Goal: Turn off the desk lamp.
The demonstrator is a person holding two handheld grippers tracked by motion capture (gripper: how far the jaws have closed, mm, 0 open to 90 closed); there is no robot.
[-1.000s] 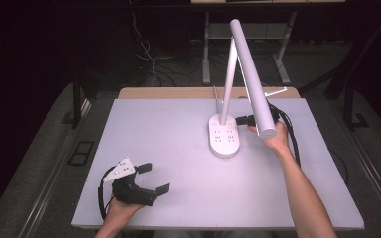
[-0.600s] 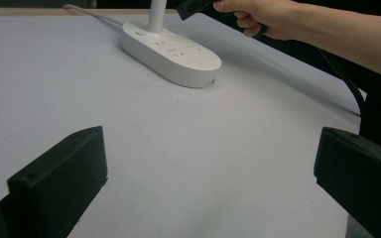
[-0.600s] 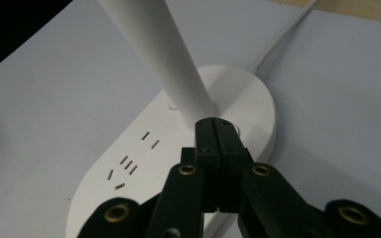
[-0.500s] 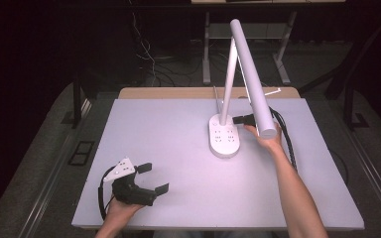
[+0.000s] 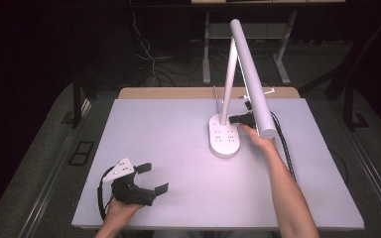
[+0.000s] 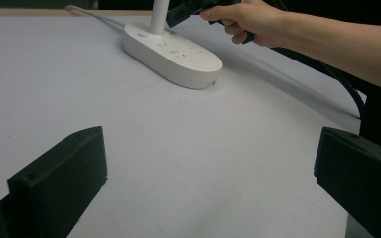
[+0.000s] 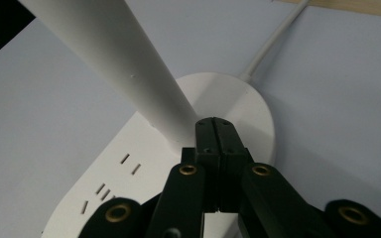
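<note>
A white desk lamp (image 5: 224,134) stands toward the far right part of a pale grey table (image 5: 178,148), and it serves here as the landmark. Its oval base (image 6: 171,52) lies flat on the table top, with rows of small socket slots in its upper face, and a slim white stem (image 7: 114,59) rises from the far end of that base. At the top of the stem a long white tube-shaped head (image 5: 252,74) slopes out and down toward the person's side, ending above the table just right of the base. A white cord (image 7: 273,42) runs from the far end of the base toward the table's wooden back edge. The right gripper (image 5: 241,119) is held just right of the stem, low over the base; in the right gripper view its two black jaws are pressed flat together with nothing between them, their joined tips (image 7: 215,130) right at the foot of the stem, though whether they touch it cannot be told. The right hand (image 6: 243,20) wraps the gripper's body, its forearm reaching back to the near edge. The left gripper (image 5: 151,177) rests well apart from the lamp, near the table's front left corner, with its jaws spread wide over bare table and gripping nothing, held from behind by the left hand (image 5: 121,208).
</note>
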